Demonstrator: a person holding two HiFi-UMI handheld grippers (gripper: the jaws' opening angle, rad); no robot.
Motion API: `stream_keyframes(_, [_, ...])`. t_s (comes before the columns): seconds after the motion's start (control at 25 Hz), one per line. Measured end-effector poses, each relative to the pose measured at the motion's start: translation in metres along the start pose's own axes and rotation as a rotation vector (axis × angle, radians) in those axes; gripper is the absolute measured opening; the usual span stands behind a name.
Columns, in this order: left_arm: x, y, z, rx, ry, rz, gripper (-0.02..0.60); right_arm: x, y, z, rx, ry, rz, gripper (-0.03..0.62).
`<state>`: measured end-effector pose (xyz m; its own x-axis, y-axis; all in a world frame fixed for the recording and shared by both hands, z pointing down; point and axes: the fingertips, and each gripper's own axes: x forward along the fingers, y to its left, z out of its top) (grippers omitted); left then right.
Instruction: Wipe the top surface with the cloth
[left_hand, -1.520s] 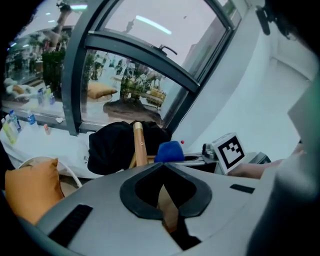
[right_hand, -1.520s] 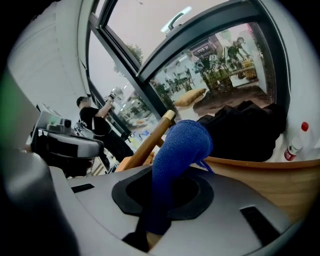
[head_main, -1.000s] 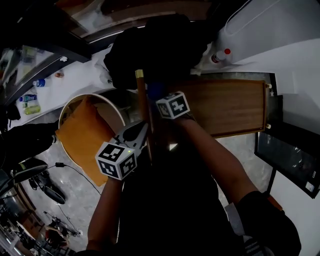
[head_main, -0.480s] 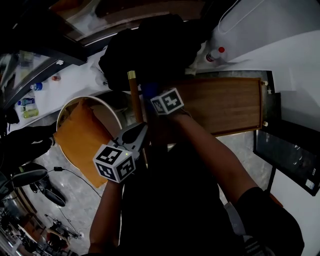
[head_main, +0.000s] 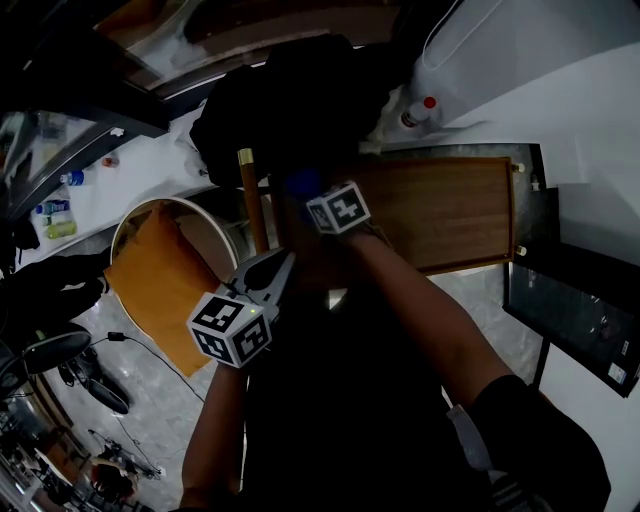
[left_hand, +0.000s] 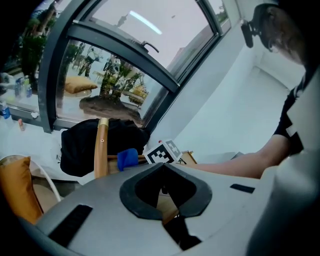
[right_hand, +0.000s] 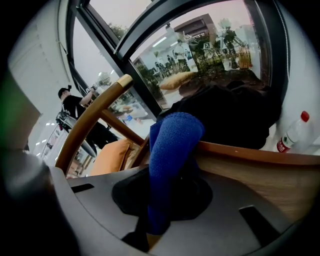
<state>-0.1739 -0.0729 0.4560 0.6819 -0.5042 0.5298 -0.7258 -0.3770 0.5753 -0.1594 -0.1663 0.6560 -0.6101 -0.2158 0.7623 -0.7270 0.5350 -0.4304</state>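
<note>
**Right tongs** (right_hand: 167, 202): closed on the blue cloth (right_hand: 172, 150), which stands between the jaws as a folded wad. The cloth is at the end of the bench (head_main: 450, 210) nearest the chair post (head_main: 248, 200), close to the far corner.

**Left tongs** (left_hand: 162, 166): jaws together with nothing between them, held off the bench's near edge.

**Handling (a judgement):** Press the wad flat to the wood. Tilt your wrist so that cloth, not jaw tips, meets the surface. Draw long overlapping passes toward the opposite end; most of the top looks to lie ahead of you.

**Also present:** an orange cushion (head_main: 160, 280) on the chair; a black bag (head_main: 290, 100) and a red-capped bottle (head_main: 415, 112) beyond the far edge.

**Not determinable:**
- Whether the cloth touches the wood.
- The bench's near corner at that end, which your arm covers.
- Any dust or marks on the top, because the head view is too dim.
</note>
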Motion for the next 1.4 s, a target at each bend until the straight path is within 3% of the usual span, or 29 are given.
stream_keyframes(0.64, [0.064, -0.069, 0.009, 0.040, 0.028, -0.067, 0.011, -0.064, -0.089, -0.021, 0.037, -0.052, -0.050, 0.058])
stream_keyframes(0.96, [0.097, -0.101, 0.000, 0.077, 0.087, -0.097, 0.011, -0.096, -0.130, -0.037, 0.037, -0.068, -0.067, 0.058])
stream_keyframes(1.4, [0.130, -0.139, -0.012, 0.122, 0.139, -0.147, 0.011, -0.155, -0.206, -0.047, 0.044, -0.132, -0.171, 0.058])
